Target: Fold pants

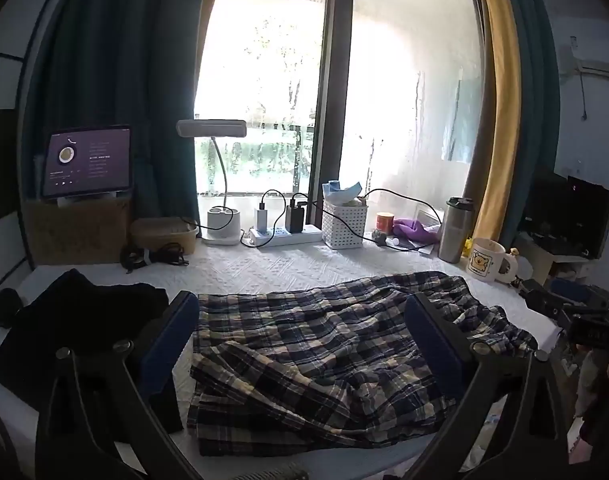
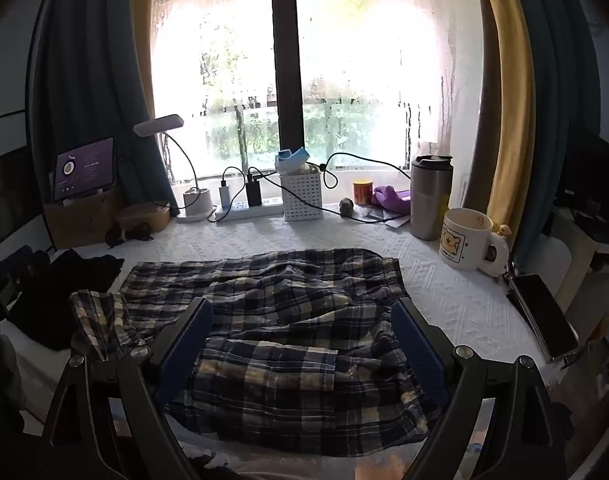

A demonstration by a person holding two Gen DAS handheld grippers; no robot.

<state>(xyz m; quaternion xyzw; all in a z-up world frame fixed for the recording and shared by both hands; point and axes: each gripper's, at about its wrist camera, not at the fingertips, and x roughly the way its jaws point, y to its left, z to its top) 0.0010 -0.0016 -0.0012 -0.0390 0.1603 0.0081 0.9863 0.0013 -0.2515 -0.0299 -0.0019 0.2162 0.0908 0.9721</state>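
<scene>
1. Pants (image 1: pixel 312 344) in dark plaid lay rumpled at the centre of the white textured worktop (image 1: pixel 264 268), bunched in loose overlapping layers; the right wrist view showed a flap of cloth standing up at 9 o'clock on the pile.
2. Left gripper (image 1: pixel 304 328) hung above the cloth with its jaws spread wide and nothing between them; no pad pressed on the fabric.
3. Right gripper (image 2: pixel 302 336) hovered likewise, jaws wide and empty, tipped down toward the near part of the pile.
4. Judged from this, the step in hand was a first grasp. It would go best if each gripper took one clear hem or waistband corner, a single layer only, and pulled the cloth flat before any crease was made.
5. Dark garment (image 1: pixel 80 320) lay at 9 o'clock, touching or just beside the plaid edge, and could be dragged along.
6. Mug (image 2: pixel 470 240), steel tumbler (image 2: pixel 430 196) and a dark phone-like slab (image 2: pixel 544 316) stood between 1 and 3 o'clock; cables and a power strip (image 1: pixel 284 234) lined 12 o'clock.
7. Open room was mostly the bare strip toward 12 o'clock and the patch at 3 o'clock.
</scene>
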